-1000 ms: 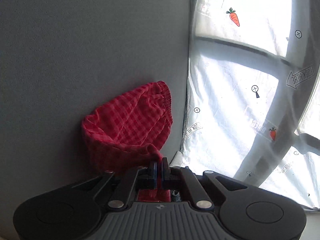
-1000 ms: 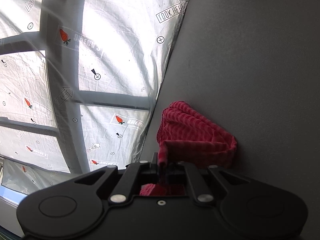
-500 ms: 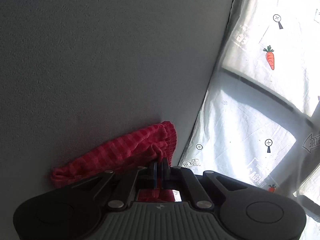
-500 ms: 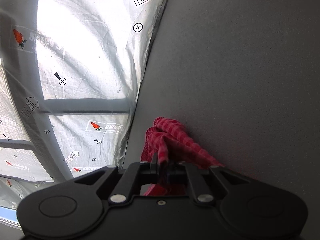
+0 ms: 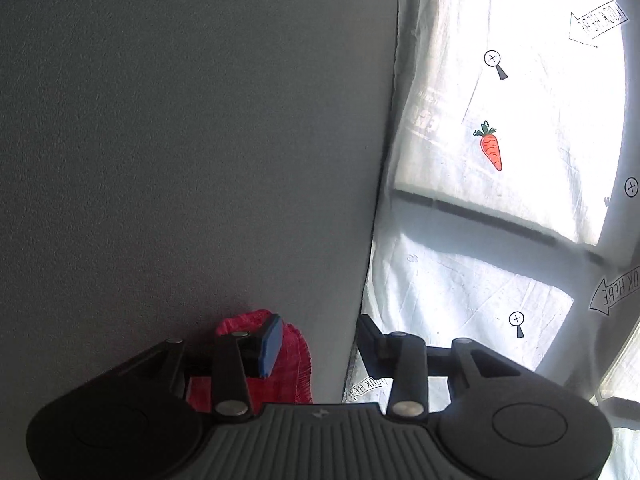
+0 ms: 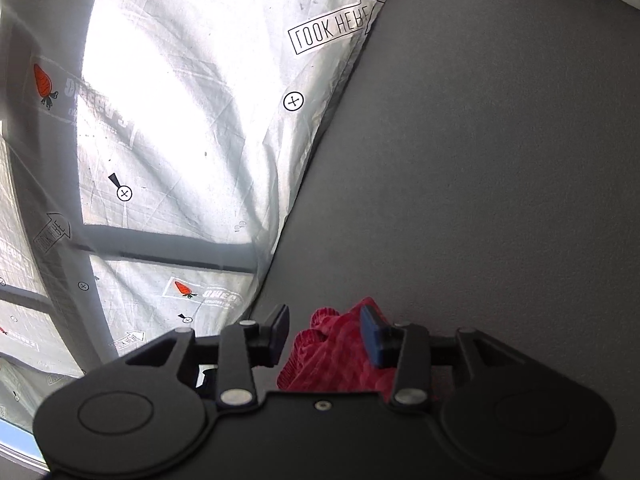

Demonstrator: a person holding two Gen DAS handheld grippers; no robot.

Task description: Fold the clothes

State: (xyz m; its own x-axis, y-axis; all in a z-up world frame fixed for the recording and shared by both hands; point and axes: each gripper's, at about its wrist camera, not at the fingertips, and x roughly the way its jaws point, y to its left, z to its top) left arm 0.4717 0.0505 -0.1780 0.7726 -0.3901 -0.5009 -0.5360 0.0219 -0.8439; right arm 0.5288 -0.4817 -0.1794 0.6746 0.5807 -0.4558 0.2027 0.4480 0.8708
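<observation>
The red checked garment (image 5: 288, 364) lies bunched in a small heap on the grey desk (image 5: 192, 140), close to the desk's edge where the white printed sheet (image 5: 480, 208) begins. Its gathered folds show under both tools. The left tool (image 5: 318, 342) is wide open and holds nothing; its blue pad (image 5: 270, 346) stands over the cloth. The right tool (image 6: 326, 336) is also wide open, with the garment (image 6: 340, 356) lying between its fingers, not pinched.

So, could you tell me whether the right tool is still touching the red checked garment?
Cannot tell. In the right wrist view, the right tool is open, red checked garment bunched between its fingers without visible gap.
</observation>
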